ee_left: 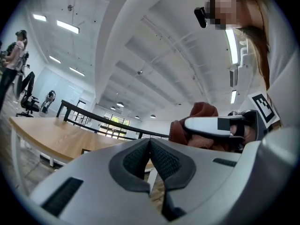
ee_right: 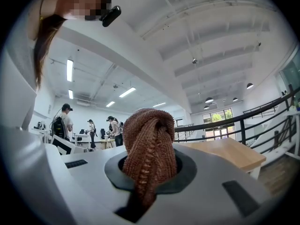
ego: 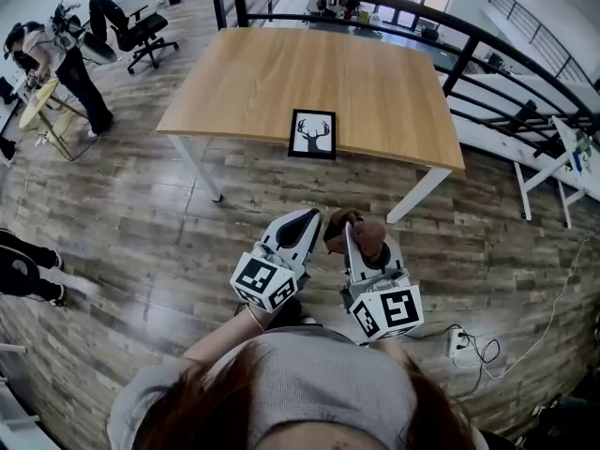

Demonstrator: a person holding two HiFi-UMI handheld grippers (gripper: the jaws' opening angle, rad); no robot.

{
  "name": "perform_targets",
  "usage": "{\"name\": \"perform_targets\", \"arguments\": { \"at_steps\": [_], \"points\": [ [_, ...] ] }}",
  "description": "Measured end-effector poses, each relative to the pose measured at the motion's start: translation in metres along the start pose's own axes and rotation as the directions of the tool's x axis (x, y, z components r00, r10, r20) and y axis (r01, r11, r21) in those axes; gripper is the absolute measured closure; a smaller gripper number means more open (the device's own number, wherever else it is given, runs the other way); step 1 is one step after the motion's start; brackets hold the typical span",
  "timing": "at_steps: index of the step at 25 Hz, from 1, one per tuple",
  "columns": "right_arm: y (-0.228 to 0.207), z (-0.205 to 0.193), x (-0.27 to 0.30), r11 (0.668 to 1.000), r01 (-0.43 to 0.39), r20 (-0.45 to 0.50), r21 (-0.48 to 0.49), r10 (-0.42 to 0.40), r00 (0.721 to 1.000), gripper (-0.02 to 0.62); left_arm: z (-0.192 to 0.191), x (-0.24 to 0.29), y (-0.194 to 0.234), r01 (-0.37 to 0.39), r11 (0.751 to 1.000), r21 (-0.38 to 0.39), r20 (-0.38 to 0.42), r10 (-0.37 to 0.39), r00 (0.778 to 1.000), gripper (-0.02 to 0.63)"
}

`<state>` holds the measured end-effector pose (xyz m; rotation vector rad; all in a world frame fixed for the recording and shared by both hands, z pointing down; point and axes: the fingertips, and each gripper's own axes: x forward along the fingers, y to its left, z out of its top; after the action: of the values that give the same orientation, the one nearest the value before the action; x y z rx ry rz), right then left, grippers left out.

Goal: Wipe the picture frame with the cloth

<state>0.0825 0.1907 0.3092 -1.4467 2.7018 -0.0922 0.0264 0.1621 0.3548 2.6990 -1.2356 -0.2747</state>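
A black picture frame point(ego: 312, 134) with a deer print lies flat near the front edge of the wooden table point(ego: 375, 82). Both grippers are held in front of the person, short of the table and above the floor. My right gripper point(ego: 349, 234) is shut on a bunched brown cloth point(ego: 361, 235); the right gripper view shows that cloth point(ee_right: 149, 146) pinched between the pads and sticking up. My left gripper point(ego: 305, 223) is shut with nothing between its pads point(ee_left: 150, 161). The left gripper view also catches the cloth point(ee_left: 199, 121) and the table point(ee_left: 51, 135).
A black railing point(ego: 487, 50) runs behind and to the right of the table. An office chair point(ego: 141, 31) and a person at a small round table point(ego: 37, 101) are at far left. A power strip with cables point(ego: 464, 345) lies on the wooden floor at right.
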Motion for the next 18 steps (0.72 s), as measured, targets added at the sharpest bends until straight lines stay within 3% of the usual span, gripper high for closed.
{"name": "perform_targets", "arguments": {
  "at_steps": [18],
  "points": [
    [-0.004,-0.01,-0.039,1.0,0.021,-0.013,0.008,-0.021,1.0,0.549,-0.009,-0.011,-0.033,-0.008,1.0,0.014,0.012,0.007,1.0,0.598]
  ]
}}
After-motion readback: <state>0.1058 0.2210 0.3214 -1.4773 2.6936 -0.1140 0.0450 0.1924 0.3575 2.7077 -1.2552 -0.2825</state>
